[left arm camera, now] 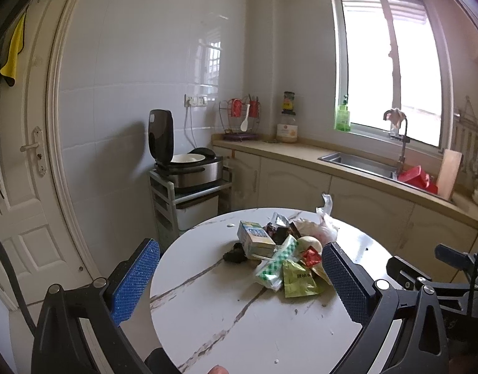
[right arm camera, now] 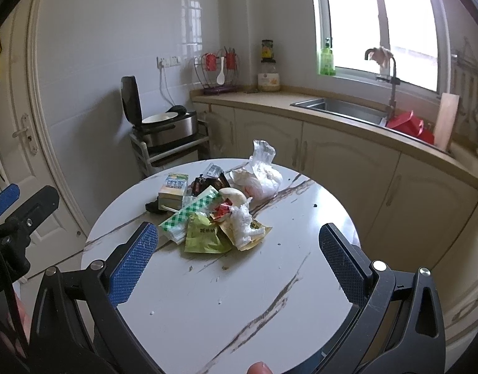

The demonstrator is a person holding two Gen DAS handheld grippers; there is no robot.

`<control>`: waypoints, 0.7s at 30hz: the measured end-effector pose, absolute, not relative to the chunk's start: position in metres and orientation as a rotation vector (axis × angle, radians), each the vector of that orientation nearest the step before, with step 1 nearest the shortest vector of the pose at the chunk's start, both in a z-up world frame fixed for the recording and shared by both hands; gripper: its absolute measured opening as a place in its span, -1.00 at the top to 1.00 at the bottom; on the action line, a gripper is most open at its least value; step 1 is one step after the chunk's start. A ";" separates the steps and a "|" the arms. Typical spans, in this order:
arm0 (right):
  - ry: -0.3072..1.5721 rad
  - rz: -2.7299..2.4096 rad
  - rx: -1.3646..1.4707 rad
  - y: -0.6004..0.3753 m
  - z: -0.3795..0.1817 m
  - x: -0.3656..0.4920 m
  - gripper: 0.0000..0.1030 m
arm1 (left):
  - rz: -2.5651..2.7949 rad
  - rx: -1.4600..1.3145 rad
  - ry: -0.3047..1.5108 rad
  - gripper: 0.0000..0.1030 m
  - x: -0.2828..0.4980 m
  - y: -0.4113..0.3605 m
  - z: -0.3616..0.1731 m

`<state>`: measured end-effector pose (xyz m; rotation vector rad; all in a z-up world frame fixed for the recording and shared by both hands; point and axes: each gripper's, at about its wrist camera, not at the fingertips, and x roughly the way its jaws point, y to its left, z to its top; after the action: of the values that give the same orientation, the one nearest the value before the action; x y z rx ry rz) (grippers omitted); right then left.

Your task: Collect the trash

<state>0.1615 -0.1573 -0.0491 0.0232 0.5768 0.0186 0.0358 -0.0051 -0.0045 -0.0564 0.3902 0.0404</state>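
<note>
Nearest the cameras, the left gripper (left arm camera: 240, 280) and the right gripper (right arm camera: 239, 260) both hover over the near edge of the round marble-patterned bench (right arm camera: 226, 305), fingers spread wide and holding nothing. A fingertip of the person shows at the bottom rim of each view.

Further in, at the middle of the bench, lies the trash pile (right arm camera: 217, 208), well clear of both grippers. At its near edge sits a green sachet (right arm camera: 204, 237) with dark writing too small to read, beside a green-and-white checked wrapper (right arm camera: 189, 213) and a crumpled clear film (right arm camera: 242, 221) over a yellowish packet. Behind these are a small red foil wrapper (right arm camera: 221, 210), a pale round piece of food (right arm camera: 231, 194), a drink carton (right arm camera: 173, 188) with a blue label I cannot make out, dark wrappers (right arm camera: 207, 184) and a knotted plastic bag (right arm camera: 260, 174) that stands up at the back.

The likely trouble, as I judge it: the wrappers overlap loosely, so a pinch on one could drag neighbours along or scatter them toward the bench edge; thin film may slip from the fingers; the carton could tip and leak if any liquid remains. Crumbs dot the surface and would resist a two-finger grasp.

Beyond, a rice cooker (right arm camera: 164, 124) stands open on a small cart, and a kitchen counter (right arm camera: 270, 96) carries a sink (right arm camera: 338, 107); a green bottle (right arm camera: 327, 60) stands on the window sill, its label unreadable.
</note>
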 end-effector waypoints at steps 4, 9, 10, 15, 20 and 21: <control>0.593 0.016 0.027 -0.158 -0.055 0.173 -1.00 | 0.032 -0.066 0.407 -0.99 0.053 -0.003 -0.010; 0.614 0.021 0.026 -0.158 -0.059 0.189 -1.00 | 0.027 -0.078 0.431 -0.99 0.076 0.006 -0.017; 0.617 0.023 0.026 -0.158 -0.060 0.192 -1.00 | 0.025 -0.077 0.437 -0.99 0.082 0.007 -0.018; 0.645 0.021 0.026 -0.158 -0.068 0.211 -1.00 | 0.018 -0.080 0.471 -0.99 0.107 0.010 -0.027; 0.688 0.013 0.021 -0.163 -0.082 0.231 -1.00 | 0.006 -0.096 0.526 -0.99 0.134 0.014 -0.042; 0.705 0.011 0.020 -0.165 -0.088 0.237 -1.00 | 0.002 -0.100 0.542 -0.99 0.140 0.014 -0.046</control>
<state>0.2371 -0.1654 -0.0882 0.0201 0.7049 0.0105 0.1402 0.0141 -0.0464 -0.0996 0.5417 0.0022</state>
